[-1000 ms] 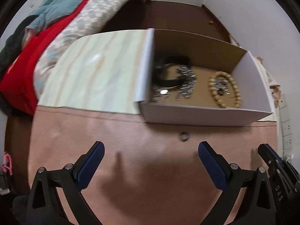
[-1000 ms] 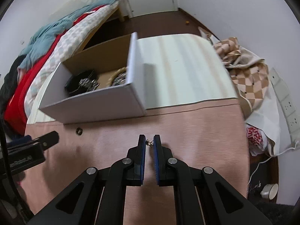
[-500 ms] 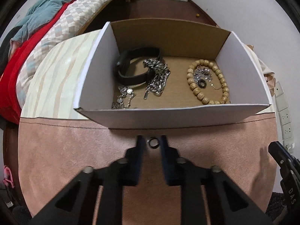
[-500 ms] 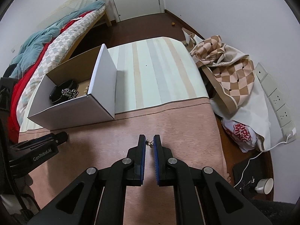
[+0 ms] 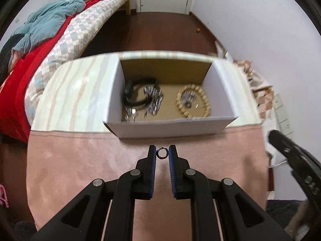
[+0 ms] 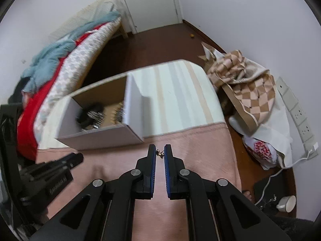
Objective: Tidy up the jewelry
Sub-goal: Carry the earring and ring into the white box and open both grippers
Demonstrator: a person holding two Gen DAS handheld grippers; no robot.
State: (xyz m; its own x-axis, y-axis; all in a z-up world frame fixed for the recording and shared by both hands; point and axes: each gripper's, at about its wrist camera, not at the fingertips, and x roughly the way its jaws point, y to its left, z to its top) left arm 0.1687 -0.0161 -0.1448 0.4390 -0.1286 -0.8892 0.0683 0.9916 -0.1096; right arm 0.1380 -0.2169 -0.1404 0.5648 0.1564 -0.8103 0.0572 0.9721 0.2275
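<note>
My left gripper [image 5: 162, 153] is shut on a small dark ring [image 5: 162, 153] and holds it above the pink mat, just short of the white cardboard box [image 5: 170, 129]. The box holds a black band [image 5: 138, 92], silver chains [image 5: 153, 102] and a wooden bead bracelet [image 5: 193, 101]. My right gripper [image 6: 160, 153] is shut on a small gold earring [image 6: 160, 153], above the mat to the right of the box [image 6: 100, 135]. Each gripper shows at the edge of the other's view.
The pink mat [image 5: 80, 160] covers the near table; a striped cloth [image 6: 176, 96] lies beyond it. A bed with red and teal bedding [image 5: 40, 50] stands left. Checked fabric and bags [image 6: 250, 92] lie on the floor at right, by a wall socket strip.
My left gripper closed on the ring that lay on the mat before the box and lifted it. My right gripper rose and drew back, still holding the earring.
</note>
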